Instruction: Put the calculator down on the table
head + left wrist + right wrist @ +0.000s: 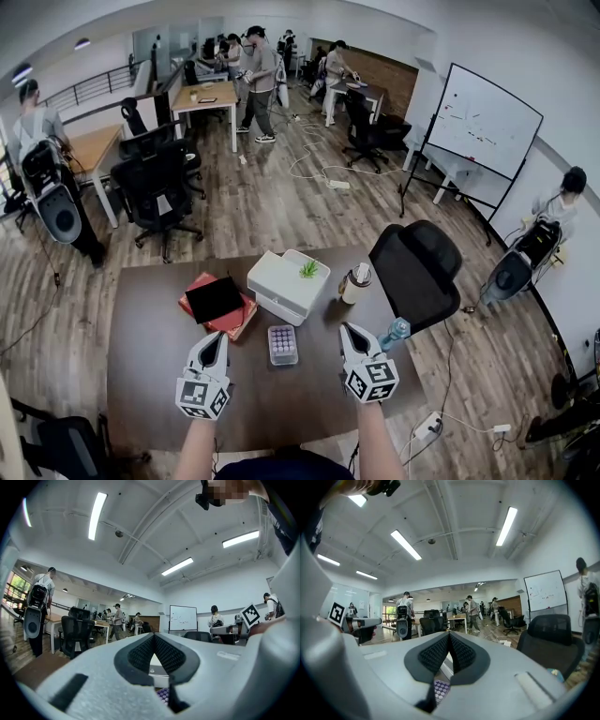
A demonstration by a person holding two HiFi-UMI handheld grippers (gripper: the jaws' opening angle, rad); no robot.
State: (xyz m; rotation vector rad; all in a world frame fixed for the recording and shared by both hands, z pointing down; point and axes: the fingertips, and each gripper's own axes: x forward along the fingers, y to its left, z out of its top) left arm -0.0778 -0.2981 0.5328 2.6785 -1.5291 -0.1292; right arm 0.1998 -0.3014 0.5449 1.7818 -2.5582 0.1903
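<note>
The calculator point(282, 344) lies flat on the brown table point(150, 375), between the two grippers and about level with their tips, touched by neither. The left gripper point(217, 338) has its jaws pressed together on nothing, and the right gripper point(351, 330) is likewise closed and empty. Just beyond the calculator sits a white box point(279, 281). Ahead of the left gripper is a red book point(235, 325) with a black tablet point(214, 298) on top. Ahead of the right gripper stands a cup point(354, 286), with a bottle point(396, 331) just beside that gripper's outer side.

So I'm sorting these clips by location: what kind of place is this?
Most likely an open-plan office or lab workspace. It has wooden desks with black swivel chairs, a whiteboard on a stand, and several people standing around on a wide wood floor.
</note>
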